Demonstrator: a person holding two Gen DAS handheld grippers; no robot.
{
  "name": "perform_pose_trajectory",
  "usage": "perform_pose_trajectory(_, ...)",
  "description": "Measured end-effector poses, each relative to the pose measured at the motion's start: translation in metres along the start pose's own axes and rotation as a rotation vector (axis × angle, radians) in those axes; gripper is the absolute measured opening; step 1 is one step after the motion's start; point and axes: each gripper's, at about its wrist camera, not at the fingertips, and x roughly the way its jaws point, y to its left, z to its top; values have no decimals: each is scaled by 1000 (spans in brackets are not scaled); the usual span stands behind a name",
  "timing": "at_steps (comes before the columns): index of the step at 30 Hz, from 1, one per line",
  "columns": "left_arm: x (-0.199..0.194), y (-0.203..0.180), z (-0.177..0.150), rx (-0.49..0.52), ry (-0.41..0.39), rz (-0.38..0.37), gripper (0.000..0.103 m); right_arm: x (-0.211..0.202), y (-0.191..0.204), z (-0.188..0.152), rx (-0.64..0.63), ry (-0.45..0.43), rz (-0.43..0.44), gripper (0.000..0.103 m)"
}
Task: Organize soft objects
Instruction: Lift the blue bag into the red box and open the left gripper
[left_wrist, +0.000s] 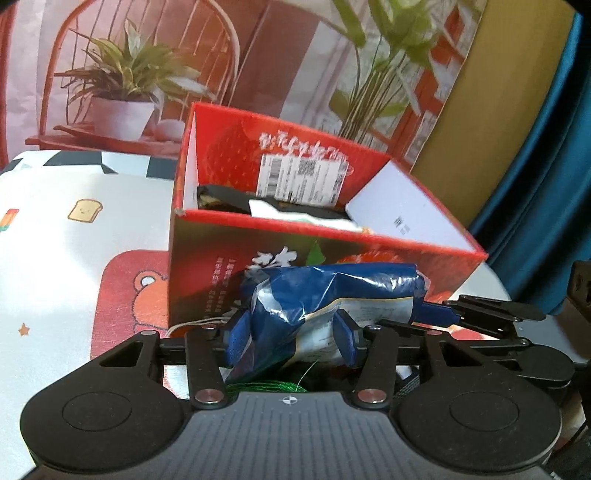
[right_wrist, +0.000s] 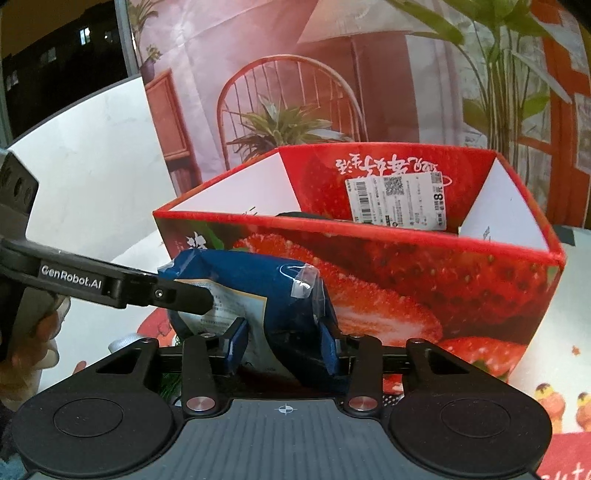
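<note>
Surface: cartoon-print table cover (left_wrist: 55, 192) | blue snack bag (left_wrist: 325, 295) at frame centre, before red strawberry box (left_wrist: 295, 236) | left gripper (left_wrist: 291, 341) and right gripper (right_wrist: 282, 343) both clamped on it, sharing the floppy load for lifting in.

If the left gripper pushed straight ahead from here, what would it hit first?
Probably the near wall of the red box. The left gripper is shut on the blue packet, which lies just before that wall; the exact gap is unclear.

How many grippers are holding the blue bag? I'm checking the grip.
2: left gripper pinches one end of the blue bag, right gripper the other, before the red box.
</note>
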Motion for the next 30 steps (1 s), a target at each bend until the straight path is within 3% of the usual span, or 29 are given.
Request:
perform_pose_trajectory(8,-31,-11,-4,-45,-149,-6,52,-21,13,23,-99,-17,22,37)
perform_pose_trajectory(13,-53,-22,8,-16,-212,-2,52,-39,24,41,-132,-84,25,37)
perform_pose_trajectory(22,-73,-32,33,4,-278,-5,52,-53,29,74,-141,-172,31,36)
perform_pose_trajectory(30,-80,-41,77,54,-325,-6,50,-56,18,116,-103,-230,29,36)
